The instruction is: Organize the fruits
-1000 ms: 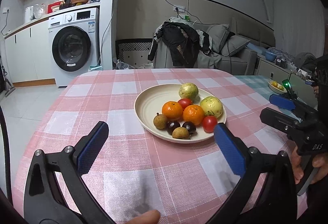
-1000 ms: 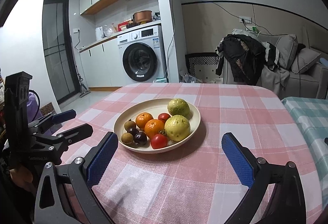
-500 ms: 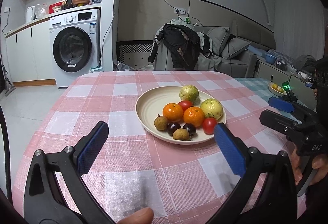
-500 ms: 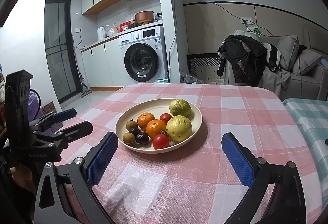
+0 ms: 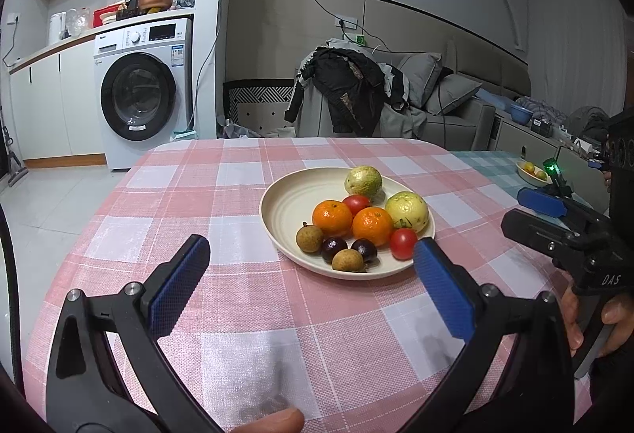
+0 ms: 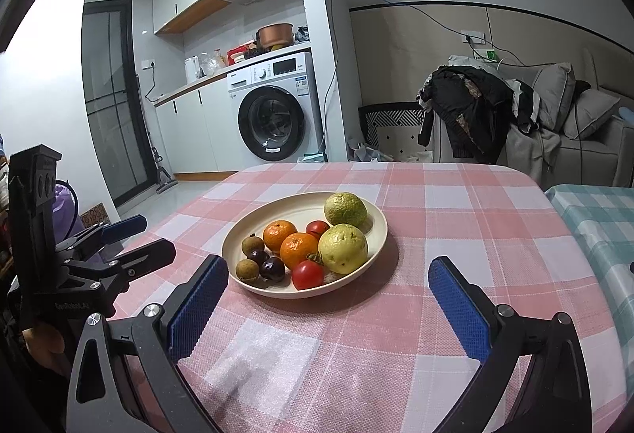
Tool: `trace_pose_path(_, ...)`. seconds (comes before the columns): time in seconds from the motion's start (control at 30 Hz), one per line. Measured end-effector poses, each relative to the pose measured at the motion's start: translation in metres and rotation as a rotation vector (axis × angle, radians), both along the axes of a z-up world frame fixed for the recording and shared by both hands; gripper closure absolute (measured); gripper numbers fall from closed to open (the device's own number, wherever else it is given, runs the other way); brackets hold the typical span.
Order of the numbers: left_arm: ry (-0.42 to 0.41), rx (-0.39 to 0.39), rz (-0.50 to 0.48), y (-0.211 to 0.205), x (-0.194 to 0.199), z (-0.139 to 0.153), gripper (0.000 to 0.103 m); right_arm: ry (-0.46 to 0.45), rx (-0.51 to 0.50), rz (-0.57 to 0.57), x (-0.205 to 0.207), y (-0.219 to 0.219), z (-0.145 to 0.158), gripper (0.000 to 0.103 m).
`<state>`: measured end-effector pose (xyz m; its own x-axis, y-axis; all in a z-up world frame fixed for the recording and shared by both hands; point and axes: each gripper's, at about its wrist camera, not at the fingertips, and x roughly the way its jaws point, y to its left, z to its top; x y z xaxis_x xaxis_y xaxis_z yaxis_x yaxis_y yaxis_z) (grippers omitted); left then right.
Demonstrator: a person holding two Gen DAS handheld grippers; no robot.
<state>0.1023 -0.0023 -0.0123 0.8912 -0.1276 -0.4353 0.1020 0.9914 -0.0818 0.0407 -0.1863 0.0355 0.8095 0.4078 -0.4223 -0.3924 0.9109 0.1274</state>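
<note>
almost nothing altered over the last second: only a slight drift of both views, with no fruit shifted inside the plate [image 5: 293, 195].

far left of the right wrist view: left gripper [image 6: 134, 238], spread wide and gripping nothing, hovering off the near edge of the pink checked tablecloth [image 5: 206, 195]. same wide spread as a second ago.

moving right, all on the plate near the table's middle: a brown longan [image 5: 309, 238], two mandarins [image 5: 332, 217], two dark round fruits [image 5: 333, 248] with a second longan [image 5: 347, 260] in front, a tomato [image 5: 356, 202] tucked behind the mandarins, a green guava [image 5: 363, 180] at the rear rim, a paler guava [image 5: 407, 211], and another tomato [image 5: 403, 243] at the near right rim. each touching or just beside its neighbours, none out on the cloth.

further right: right gripper [image 6: 325, 274], likewise wide apart and empty, short of the plate, unchanged in spread too.

for the task, judged only from this: fits fruit already gathered onto the plate, and fits equally a mixed heap waiting to be sorted by kind. not settled by a pause like this.

hard to make out: kind of the dark fruits, too small to name. front tomato partly hidden by the left gripper's blue pad in the left view. at far right on the teal cloth [image 5: 487, 163], a small bowl [image 5: 533, 171] with something yellow inside, too distant to identify. hand [image 5: 594, 322] on the right gripper's handle cut off by the frame edge.
</note>
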Motion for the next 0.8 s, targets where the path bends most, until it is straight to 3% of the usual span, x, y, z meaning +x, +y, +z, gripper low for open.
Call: trace_pose_path(0.8,-0.004,0.001,-0.004,-0.0020,-0.0011,0.0012,0.000,-0.014,-0.003,0.000,-0.0026,0.0010,0.0013,0.000)
